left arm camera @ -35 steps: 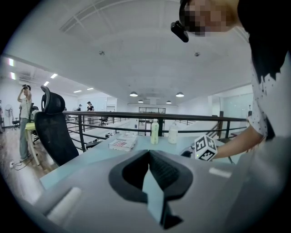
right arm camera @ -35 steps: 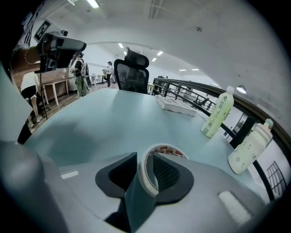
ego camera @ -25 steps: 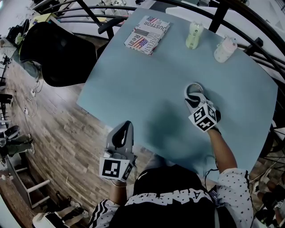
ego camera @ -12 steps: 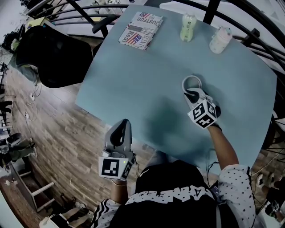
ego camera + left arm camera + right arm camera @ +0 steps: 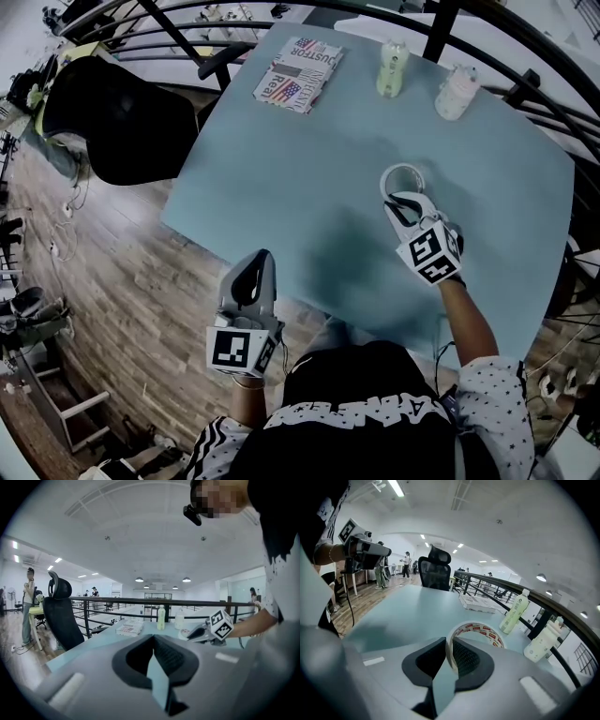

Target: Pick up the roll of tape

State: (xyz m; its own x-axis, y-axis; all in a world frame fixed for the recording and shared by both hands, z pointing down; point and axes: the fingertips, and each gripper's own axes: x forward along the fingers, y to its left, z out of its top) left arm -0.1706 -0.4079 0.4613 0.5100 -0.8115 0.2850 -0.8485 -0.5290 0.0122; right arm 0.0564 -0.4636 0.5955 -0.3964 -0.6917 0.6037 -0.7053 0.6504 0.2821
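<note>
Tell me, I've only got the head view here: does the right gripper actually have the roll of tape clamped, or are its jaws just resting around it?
Observer: Clamped. The right gripper view shows the right gripper pinching the wall of the roll of tape, with one jaw inside the ring and one outside.
Operator: Where does the rest of the roll sit?
Observer: It sticks out ahead of the jaws, and red print runs around the inside of the ring.
Operator: Is there anything in the left gripper?
Observer: No. The left gripper view shows the left gripper with its jaws together at the tips and nothing between them.
</note>
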